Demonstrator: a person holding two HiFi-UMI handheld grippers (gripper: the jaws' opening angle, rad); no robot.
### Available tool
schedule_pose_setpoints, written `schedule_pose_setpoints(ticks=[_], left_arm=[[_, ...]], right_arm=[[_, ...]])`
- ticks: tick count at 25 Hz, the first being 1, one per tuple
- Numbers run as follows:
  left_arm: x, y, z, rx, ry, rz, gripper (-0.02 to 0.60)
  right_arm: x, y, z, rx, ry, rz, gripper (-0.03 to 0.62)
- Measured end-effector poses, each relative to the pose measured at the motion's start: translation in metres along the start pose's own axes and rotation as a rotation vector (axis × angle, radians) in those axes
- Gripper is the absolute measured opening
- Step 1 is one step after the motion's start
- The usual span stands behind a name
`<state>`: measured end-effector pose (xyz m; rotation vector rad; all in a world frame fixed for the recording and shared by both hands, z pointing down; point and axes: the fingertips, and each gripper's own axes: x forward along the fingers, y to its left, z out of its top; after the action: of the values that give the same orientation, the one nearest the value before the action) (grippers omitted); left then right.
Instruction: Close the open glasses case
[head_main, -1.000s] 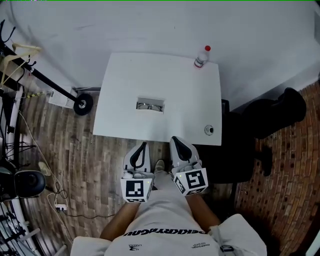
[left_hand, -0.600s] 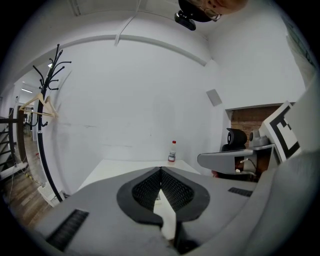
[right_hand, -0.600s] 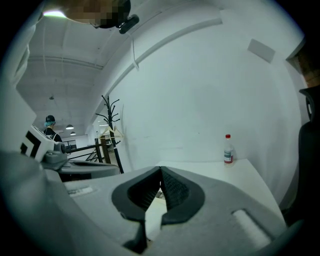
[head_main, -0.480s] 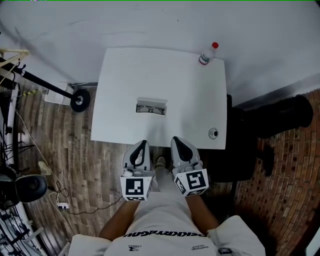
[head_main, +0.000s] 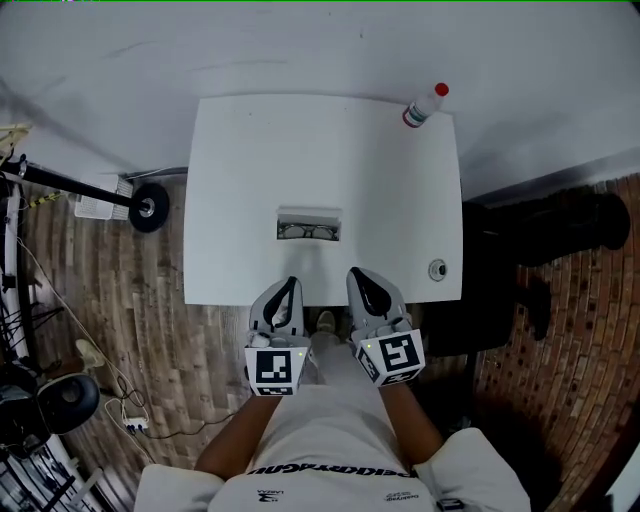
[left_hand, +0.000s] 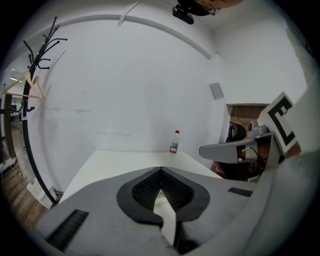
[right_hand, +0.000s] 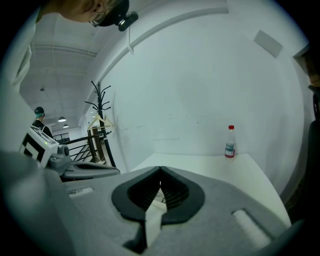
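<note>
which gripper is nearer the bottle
Right. The bottle stands at the far right corner of the table; the right gripper is at the near edge, the left gripper farther left.

Bright, even, diffuse light falls on the white bench (head_main: 330, 160), which nearly merges with the pale wall, and shadows are faint. The head view is sharp, with bowed edges. Both gripper views are heavy fisheye with black corners. Up close, the left gripper (left_hand: 161, 168) and right gripper (right_hand: 160, 168) look soft, and distant ceiling lamps (right_hand: 61, 119) glow.
</note>
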<state>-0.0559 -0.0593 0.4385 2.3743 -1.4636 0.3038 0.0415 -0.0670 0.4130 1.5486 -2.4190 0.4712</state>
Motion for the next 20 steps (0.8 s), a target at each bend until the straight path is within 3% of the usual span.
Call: schedule_pose_setpoints(ticks=[10,20], left_arm=[[0.039,0.031,-0.032,-0.029,0.07,-0.03,-0.003],[0.075,0.033,-0.064,-0.041,0.107,0.013,-0.003]], right_arm=[[0.046,-0.024,-0.018,0.031,0.048,-0.082,-0.005],[0.087,-0.057,-0.049,0.05,0.083,-0.061,-0.005]])
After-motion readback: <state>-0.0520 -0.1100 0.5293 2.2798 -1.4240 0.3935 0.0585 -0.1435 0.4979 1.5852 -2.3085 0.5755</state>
